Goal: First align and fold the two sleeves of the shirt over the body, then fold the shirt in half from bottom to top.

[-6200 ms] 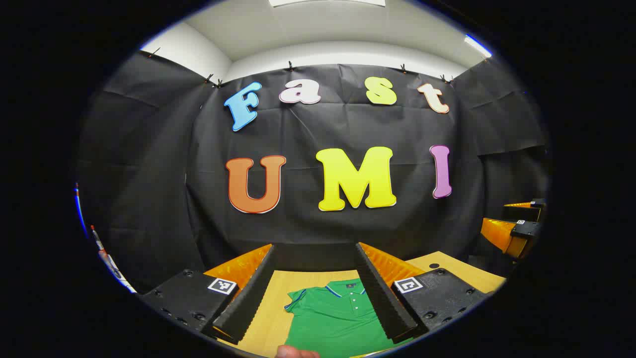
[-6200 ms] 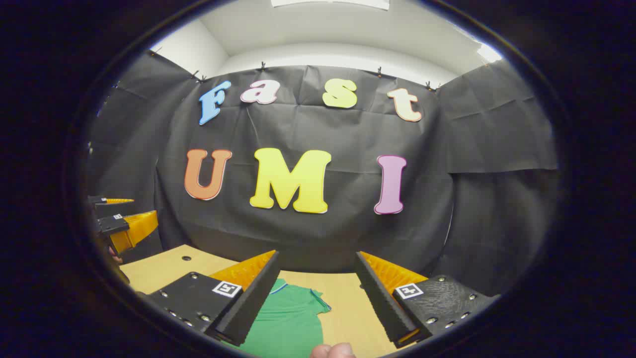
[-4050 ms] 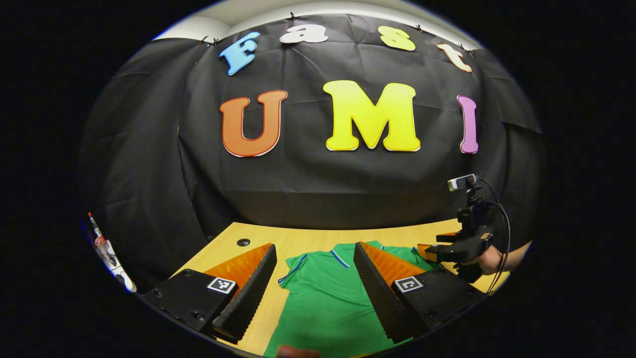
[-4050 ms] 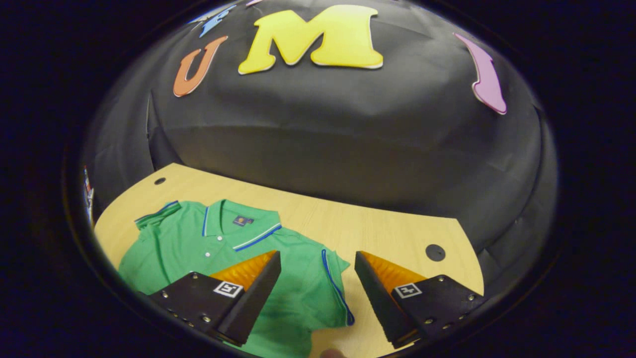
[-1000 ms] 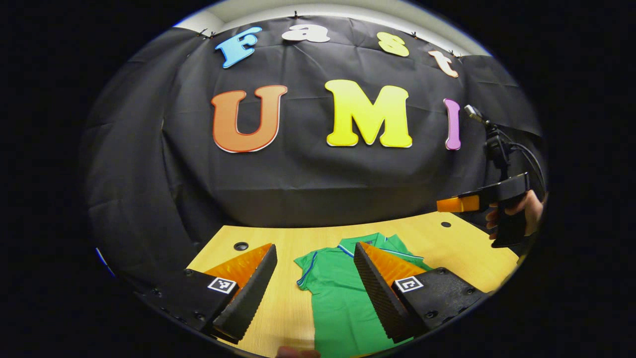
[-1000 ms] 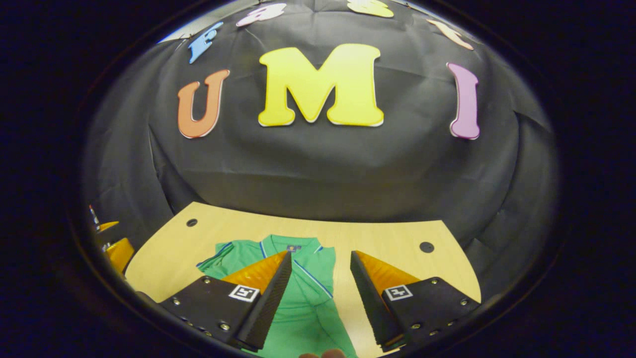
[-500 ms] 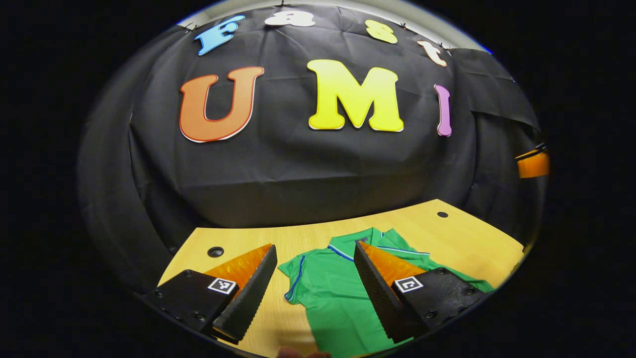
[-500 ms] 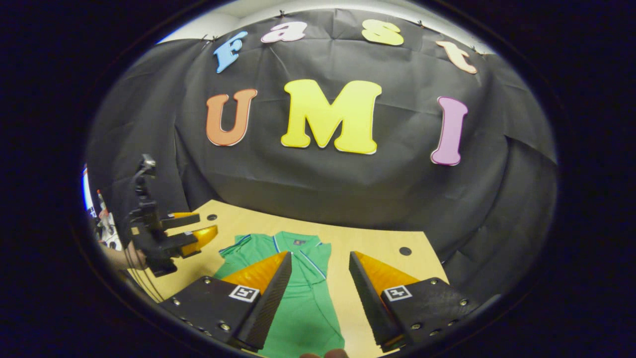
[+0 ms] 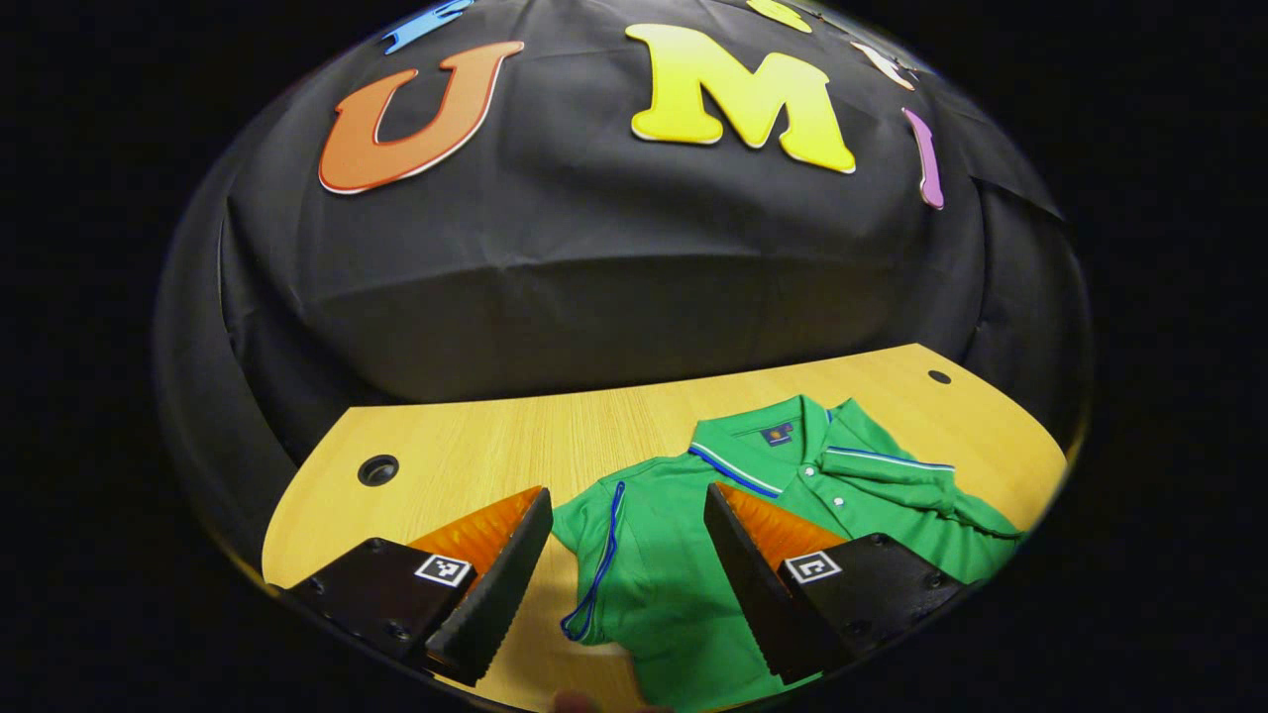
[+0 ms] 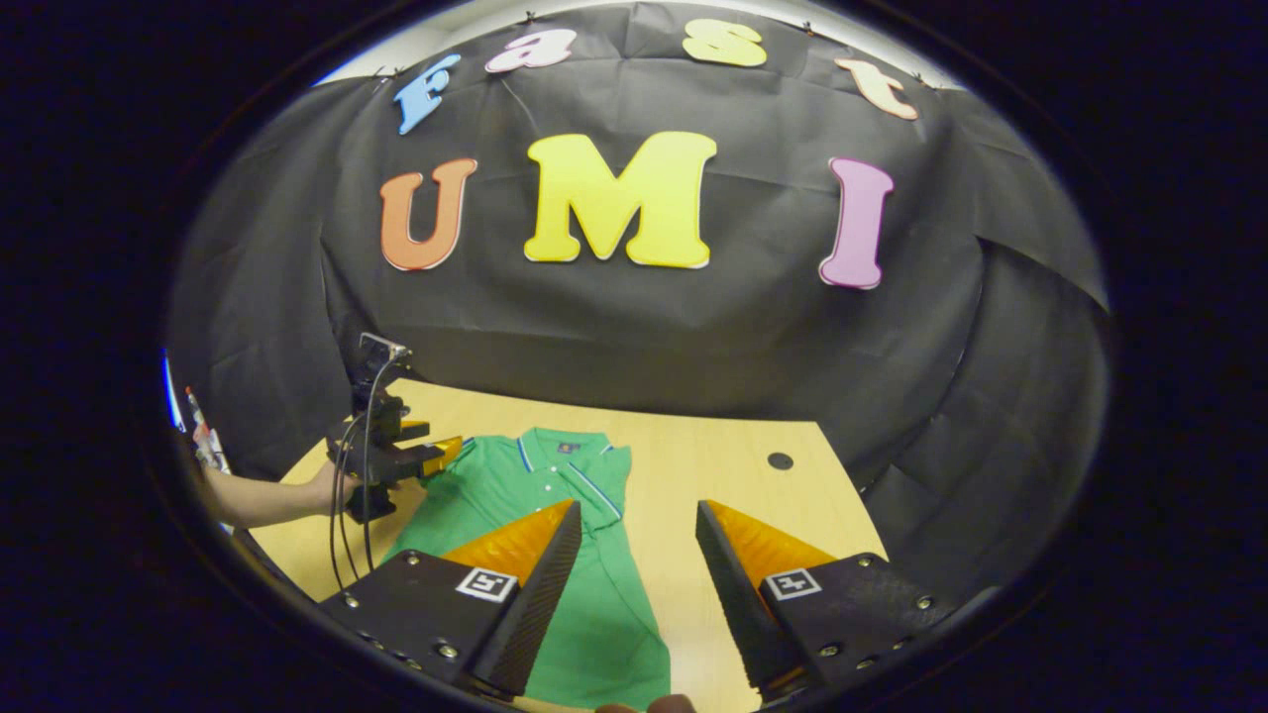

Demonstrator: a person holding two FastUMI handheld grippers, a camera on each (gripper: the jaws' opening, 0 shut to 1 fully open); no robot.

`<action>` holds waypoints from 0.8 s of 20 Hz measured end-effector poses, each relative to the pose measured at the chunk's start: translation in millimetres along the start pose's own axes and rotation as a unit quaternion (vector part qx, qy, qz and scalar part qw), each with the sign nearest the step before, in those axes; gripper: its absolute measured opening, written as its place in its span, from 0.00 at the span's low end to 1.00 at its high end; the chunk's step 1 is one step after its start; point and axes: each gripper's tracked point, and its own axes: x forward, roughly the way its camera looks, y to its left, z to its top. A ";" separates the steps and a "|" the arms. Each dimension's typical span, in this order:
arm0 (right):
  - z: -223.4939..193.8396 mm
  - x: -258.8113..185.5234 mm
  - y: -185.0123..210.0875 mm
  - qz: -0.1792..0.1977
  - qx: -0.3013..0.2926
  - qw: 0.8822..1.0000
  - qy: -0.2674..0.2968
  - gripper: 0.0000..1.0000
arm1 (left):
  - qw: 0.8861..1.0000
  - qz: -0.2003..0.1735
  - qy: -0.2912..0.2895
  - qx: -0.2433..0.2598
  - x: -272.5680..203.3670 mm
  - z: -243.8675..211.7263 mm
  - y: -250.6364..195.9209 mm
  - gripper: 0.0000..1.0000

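A green shirt [image 9: 693, 584] lies on the wooden table [image 9: 495, 446], lower centre-right in the left gripper view. The left gripper [image 9: 619, 574] hangs wide open over its blue-trimmed sleeve [image 9: 589, 564], holding nothing. The right gripper [image 10: 629, 584] (also wide open, empty) hovers above the shirt's other edge, lower centre.

wall: creased black cloth backdrop [image 10: 693, 327] | desk: light wooden desk [image 9: 515, 436], round dark cable holes [image 9: 378, 469] | ceiling: white strip [image 10: 614, 15]

Left hand-held gripper [image 9: 619, 584] seemingly neared sleeve [image 9: 594, 555].
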 end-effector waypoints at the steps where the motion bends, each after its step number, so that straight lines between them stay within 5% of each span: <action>1: -2.5 3.4 -2.4 -0.002 0.005 1.000 0.003 0.72 | 1.000 0.004 0.007 -0.004 8.8 -4.9 4.8 0.97; 14: -44.3 32.9 -24.5 -0.009 0.063 0.997 0.045 0.76 | 0.996 -0.004 0.081 0.033 51.6 -50.0 14.2 0.67; 15: -45.1 33.9 -24.3 -0.007 0.067 0.997 0.047 0.76 | 0.996 -0.003 0.085 0.031 51.0 -52.0 14.4 0.47; 16: -46.9 36.2 -24.8 -0.006 0.071 0.996 0.048 0.76 | 0.996 -0.004 0.080 0.030 51.5 -50.1 14.0 0.40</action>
